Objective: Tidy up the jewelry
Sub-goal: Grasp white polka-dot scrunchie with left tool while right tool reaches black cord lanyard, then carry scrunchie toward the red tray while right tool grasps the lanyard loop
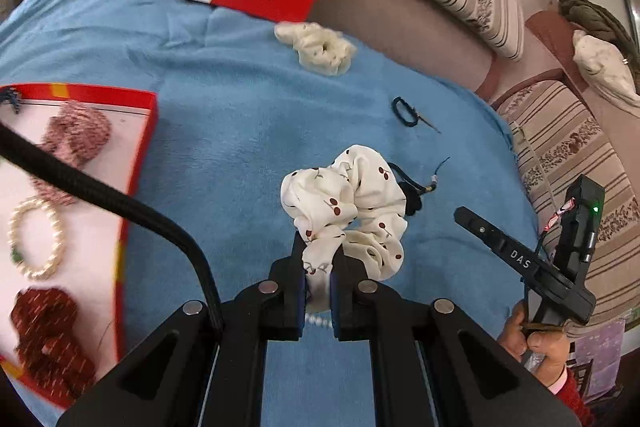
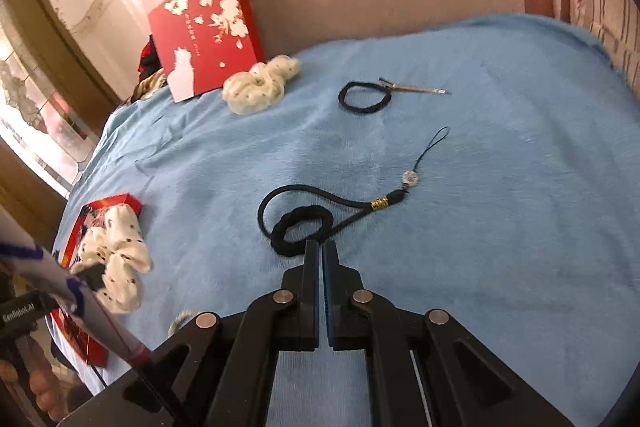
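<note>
Now, left tool (image 1: 318, 281): you are pinching the cherry-print scrunchie (image 1: 348, 211), lifting it over the blue blanket (image 1: 224, 131).
Right tool (image 2: 321, 259): you are holding it pressed together at the black hair tie (image 2: 300, 229).
Tray (image 1: 136, 163): lying left, holding a pearl bracelet (image 1: 38, 239).

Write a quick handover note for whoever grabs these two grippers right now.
Left hand-held gripper: shut on the cherry-print scrunchie.
Right hand-held gripper: shut at the black hair tie; grip unclear.
Done: pearl bracelet, pink scrunchie and dark red scrunchie lie in the red tray.
Left on the blue blanket: cream scrunchie, second black tie, hair clip, charm cord.
</note>
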Action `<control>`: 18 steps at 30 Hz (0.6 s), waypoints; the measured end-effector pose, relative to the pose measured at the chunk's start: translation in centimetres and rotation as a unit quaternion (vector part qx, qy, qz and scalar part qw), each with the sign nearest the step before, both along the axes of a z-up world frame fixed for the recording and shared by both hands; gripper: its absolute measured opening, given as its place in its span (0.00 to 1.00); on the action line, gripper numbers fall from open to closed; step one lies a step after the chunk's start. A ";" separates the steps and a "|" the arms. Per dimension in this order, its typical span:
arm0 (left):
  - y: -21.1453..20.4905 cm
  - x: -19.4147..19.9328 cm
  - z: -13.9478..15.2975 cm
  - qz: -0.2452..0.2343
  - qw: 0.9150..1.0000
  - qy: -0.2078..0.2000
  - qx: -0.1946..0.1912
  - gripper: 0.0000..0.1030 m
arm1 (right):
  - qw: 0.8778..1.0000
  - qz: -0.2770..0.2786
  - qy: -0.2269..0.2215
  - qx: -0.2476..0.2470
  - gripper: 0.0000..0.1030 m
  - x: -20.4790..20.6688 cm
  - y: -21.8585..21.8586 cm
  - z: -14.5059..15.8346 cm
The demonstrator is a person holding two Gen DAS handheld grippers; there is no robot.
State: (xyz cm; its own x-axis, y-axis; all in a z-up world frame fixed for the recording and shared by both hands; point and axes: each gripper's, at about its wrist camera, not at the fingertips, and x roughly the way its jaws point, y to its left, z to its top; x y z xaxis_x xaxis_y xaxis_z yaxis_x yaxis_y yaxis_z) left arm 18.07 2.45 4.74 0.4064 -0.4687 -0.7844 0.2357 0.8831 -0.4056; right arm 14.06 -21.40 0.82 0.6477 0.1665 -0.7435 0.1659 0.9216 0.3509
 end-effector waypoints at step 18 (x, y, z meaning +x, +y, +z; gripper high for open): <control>5.3 -5.7 -2.6 0.059 0.998 0.035 -0.003 0.08 | 0.993 0.069 0.018 -0.097 0.23 4.9 4.9 -2.8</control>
